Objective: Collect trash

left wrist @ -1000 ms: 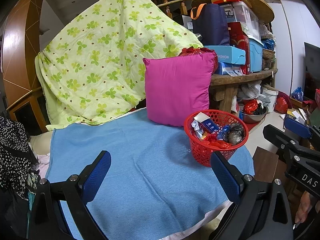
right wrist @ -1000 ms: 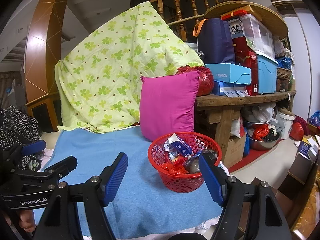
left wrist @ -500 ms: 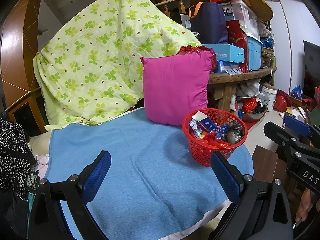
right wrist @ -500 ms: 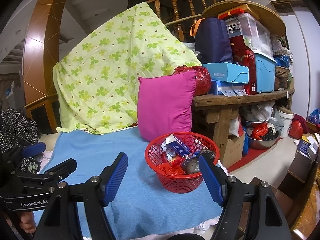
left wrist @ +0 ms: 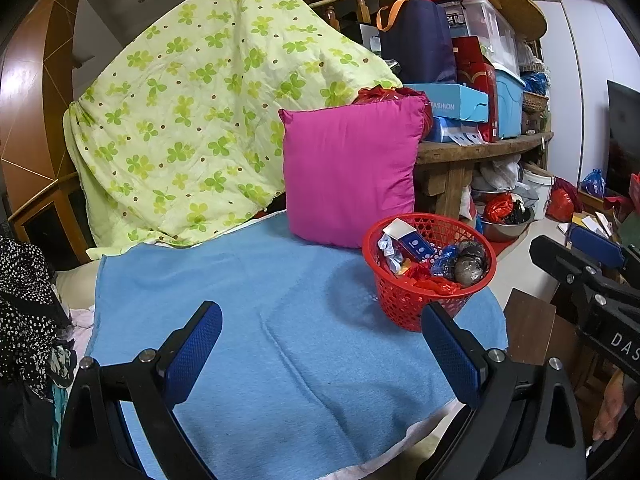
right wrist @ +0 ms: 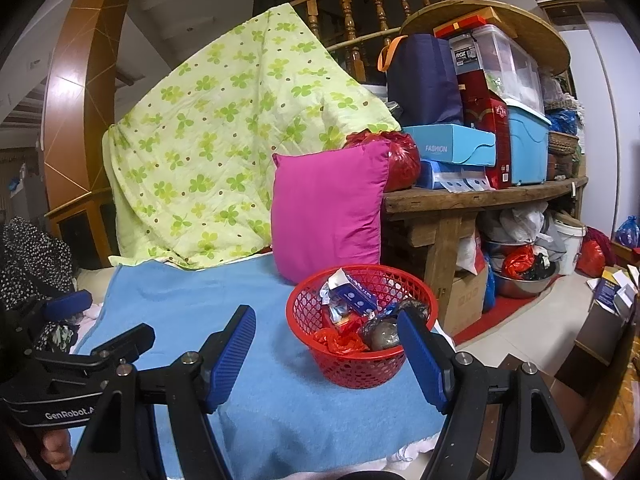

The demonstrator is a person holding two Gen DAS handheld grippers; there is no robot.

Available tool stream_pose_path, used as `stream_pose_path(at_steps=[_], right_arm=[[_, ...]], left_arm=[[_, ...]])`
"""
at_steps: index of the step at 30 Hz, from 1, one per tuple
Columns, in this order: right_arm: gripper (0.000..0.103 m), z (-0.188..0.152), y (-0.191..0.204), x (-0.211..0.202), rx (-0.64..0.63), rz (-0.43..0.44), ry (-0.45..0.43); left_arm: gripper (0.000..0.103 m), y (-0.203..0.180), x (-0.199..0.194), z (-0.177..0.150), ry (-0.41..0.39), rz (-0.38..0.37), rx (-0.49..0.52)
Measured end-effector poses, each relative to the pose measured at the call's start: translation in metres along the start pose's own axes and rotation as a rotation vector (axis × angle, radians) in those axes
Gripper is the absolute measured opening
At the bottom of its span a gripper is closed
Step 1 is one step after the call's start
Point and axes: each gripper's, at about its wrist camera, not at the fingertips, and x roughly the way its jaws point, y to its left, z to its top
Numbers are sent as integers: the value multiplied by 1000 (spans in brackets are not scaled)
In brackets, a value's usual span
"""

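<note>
Nothing has moved; both spread, empty grippers, left [left wrist: 320, 354] and right [right wrist: 326, 350], face the red plastic mesh basket [right wrist: 362, 360], nearer the right.

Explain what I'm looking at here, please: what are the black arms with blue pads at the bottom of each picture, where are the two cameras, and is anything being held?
There is no robot. A person holds a two-finger gripper in each hand, and a wide-angle camera on each gripper looks forward along its fingers. The black arms with blue pads are those fingers.

One picture comes from the left gripper, the other from the right gripper. Each view also catches the other gripper at its edge.

Both look over a blue blanket. On it stands a red basket already holding wrappers and other trash. A pink pillow stands behind the basket, with a green flowered quilt draped further back.

Both grippers are open and hold nothing. No loose trash shows on the blanket.
</note>
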Motion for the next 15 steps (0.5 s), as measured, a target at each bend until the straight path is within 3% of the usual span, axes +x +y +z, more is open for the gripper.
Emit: stream_pose_path(at_steps=[15], right_arm=[[77, -1, -14, 7, 26, 3, 8]], left_arm=[[99, -6, 11, 2, 17, -4, 8]])
